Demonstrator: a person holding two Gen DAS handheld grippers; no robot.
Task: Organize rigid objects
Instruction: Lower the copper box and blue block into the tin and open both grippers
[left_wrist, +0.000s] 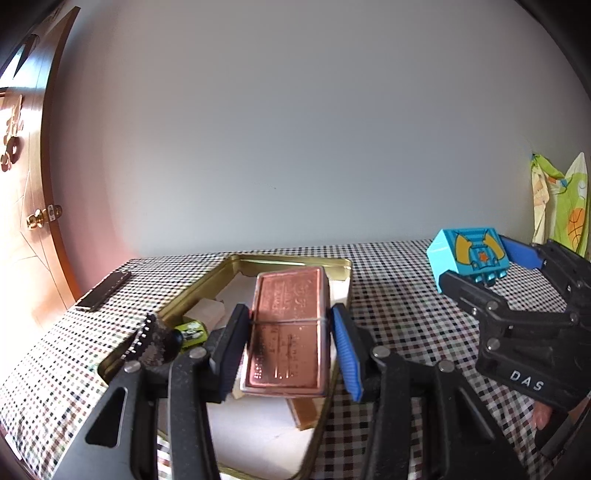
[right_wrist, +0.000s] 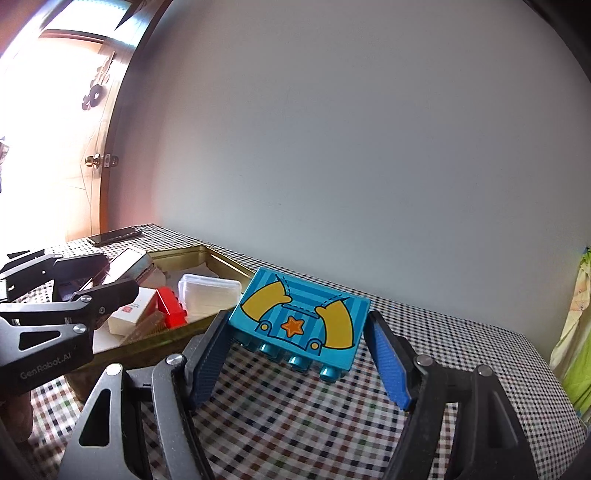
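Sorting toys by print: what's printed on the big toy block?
Blue-striped turquoise block: yellow arms, orange star; clearest in right wrist view.

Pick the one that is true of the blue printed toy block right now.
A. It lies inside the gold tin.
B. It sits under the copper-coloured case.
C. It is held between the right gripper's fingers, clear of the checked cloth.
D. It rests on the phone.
C: the blue block sits clamped in the right gripper, raised off the checked cloth and outside the gold tin; the left gripper holds the copper-coloured case.
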